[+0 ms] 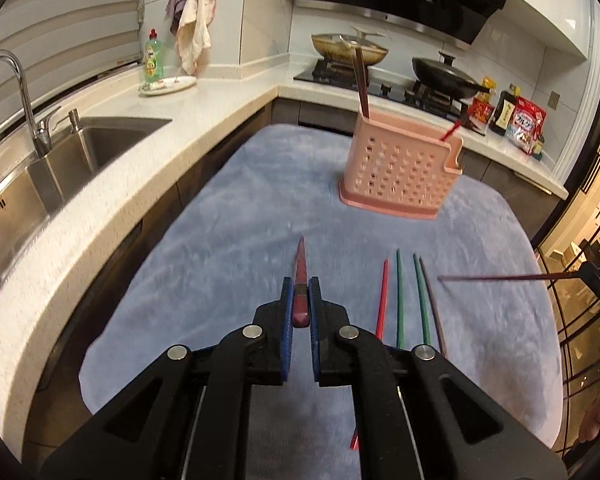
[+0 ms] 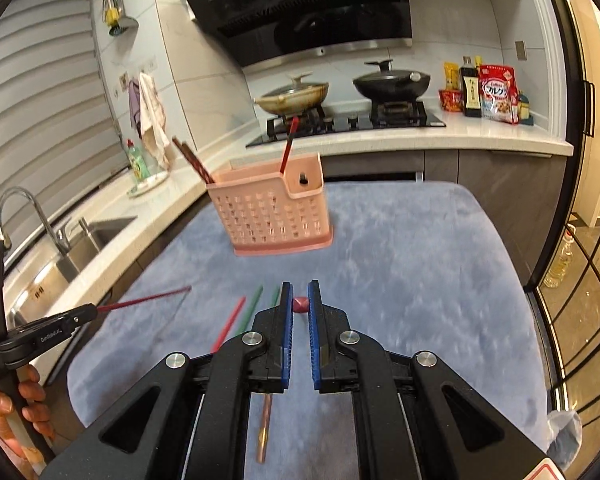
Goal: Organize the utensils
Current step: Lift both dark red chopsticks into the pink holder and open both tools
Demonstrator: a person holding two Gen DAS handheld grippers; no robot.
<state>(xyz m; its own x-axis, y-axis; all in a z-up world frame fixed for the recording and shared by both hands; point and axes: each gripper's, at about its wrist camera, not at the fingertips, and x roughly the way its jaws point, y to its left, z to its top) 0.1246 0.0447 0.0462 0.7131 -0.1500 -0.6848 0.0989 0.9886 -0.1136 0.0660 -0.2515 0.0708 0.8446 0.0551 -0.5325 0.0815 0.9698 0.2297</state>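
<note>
My left gripper (image 1: 300,285) is shut on a dark red chopstick (image 1: 301,258) that points forward above the blue cloth (image 1: 228,220). The right gripper (image 2: 300,289) is shut on another dark red chopstick (image 2: 300,304), seen end-on; it appears at the right edge of the left wrist view as the right gripper (image 1: 586,275). A red chopstick (image 1: 382,300), two green ones (image 1: 399,296) and a brownish one (image 1: 434,308) lie side by side on the cloth. The pink perforated holder (image 1: 400,168) stands farther back with brown chopsticks (image 1: 362,80) and a red one (image 1: 454,130) in it.
A steel sink (image 1: 80,148) and tap are set in the counter on the left. The stove (image 2: 348,122) with two lidded pans is behind the holder, with food packets (image 2: 496,94) to its right. A hand (image 2: 20,400) holds the left gripper (image 2: 94,311).
</note>
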